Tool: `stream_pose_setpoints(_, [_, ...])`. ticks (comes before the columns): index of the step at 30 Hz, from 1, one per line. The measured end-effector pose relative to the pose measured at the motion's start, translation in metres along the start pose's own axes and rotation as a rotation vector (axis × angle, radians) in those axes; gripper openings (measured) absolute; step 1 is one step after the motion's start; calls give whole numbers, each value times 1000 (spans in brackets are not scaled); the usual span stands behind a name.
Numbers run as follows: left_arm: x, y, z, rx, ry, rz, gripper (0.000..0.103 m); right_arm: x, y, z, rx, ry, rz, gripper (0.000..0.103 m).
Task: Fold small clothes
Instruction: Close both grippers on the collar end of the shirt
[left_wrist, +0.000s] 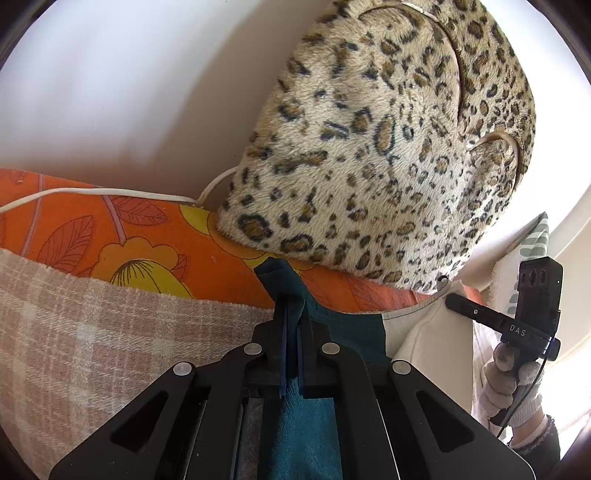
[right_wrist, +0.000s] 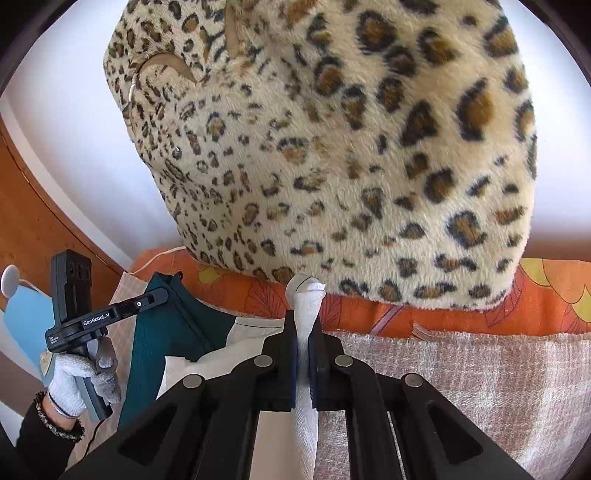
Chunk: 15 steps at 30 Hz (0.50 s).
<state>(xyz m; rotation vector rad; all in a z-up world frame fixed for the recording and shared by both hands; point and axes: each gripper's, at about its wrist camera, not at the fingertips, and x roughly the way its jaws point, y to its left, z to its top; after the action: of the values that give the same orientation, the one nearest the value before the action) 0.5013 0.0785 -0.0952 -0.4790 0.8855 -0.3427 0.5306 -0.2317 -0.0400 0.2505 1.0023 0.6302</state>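
A small teal and white garment (right_wrist: 166, 332) hangs between my two grippers above a pink checked cloth (right_wrist: 461, 387). My left gripper (left_wrist: 291, 306) is shut on the teal edge (left_wrist: 280, 273), which bunches up past the fingertips and runs back between the jaws. My right gripper (right_wrist: 304, 321) is shut on a bunched white corner (right_wrist: 304, 291) of the same garment. In the right wrist view the left gripper (right_wrist: 164, 293) shows at the left, held by a gloved hand (right_wrist: 74, 376). In the left wrist view the right gripper (left_wrist: 452, 300) pinches the white part (left_wrist: 424, 332).
A leopard-print plush cushion (left_wrist: 369, 147) stands just beyond both grippers on an orange floral sheet (left_wrist: 147, 229). A white cable (left_wrist: 92, 191) runs along the sheet by the white wall. A wooden panel (right_wrist: 22, 206) curves at the left.
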Motion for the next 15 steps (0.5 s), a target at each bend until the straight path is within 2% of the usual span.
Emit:
stream_pose_setpoints(5, [-21,-15,-2,15,-24,-30,2,-21,16,2,-20,-31,9,2])
stream_pose_setpoints(15, [-74,-49,-22,55,-47,-76,2,-75,36,-15,-57,-64,29,2])
